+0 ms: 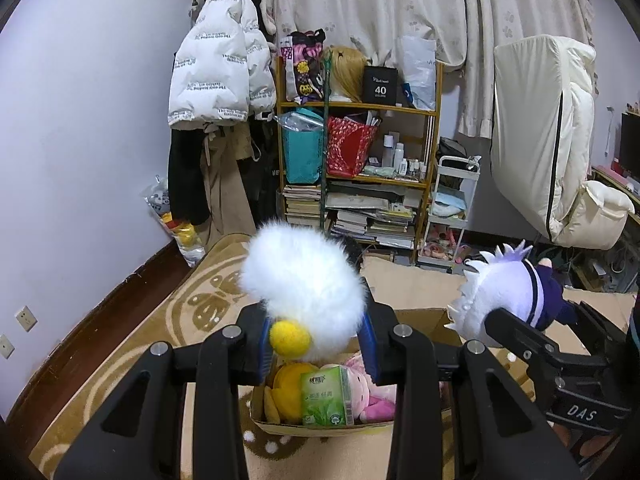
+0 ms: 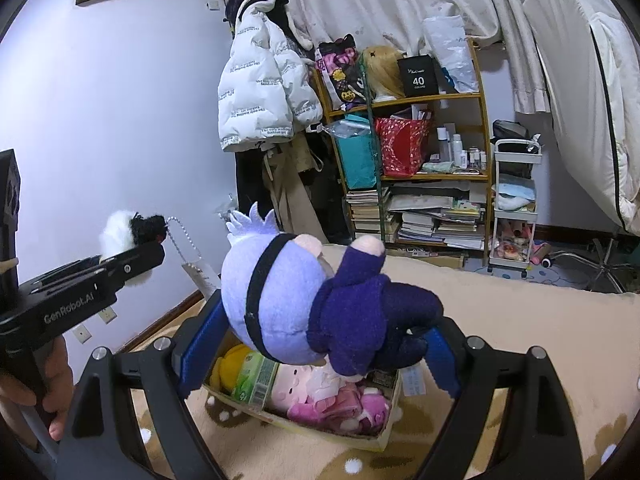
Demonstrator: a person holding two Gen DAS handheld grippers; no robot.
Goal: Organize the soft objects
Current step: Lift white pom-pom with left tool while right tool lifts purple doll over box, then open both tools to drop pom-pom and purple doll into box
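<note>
Two toys hang over one box [image 2: 384, 438], each carried so it can drop straight in among what is already packed: a pink plush [image 2: 340, 400], a yellow plush [image 1: 286, 386] and a green tissue pack [image 1: 326, 398]. The doll [image 2: 304, 304], lilac head and navy body, is the bigger; the right gripper [image 2: 316, 352] has its jaws spread wide and clamped round it. The white fluffy toy [image 1: 308, 284] with its yellow pompom sits in the left gripper [image 1: 318, 346], jaws drawn close and pinching its base. Only the right view shows that toy's black patch, its bead chain [image 2: 184, 240] and the hand [image 2: 52, 396] on the left handle.
</note>
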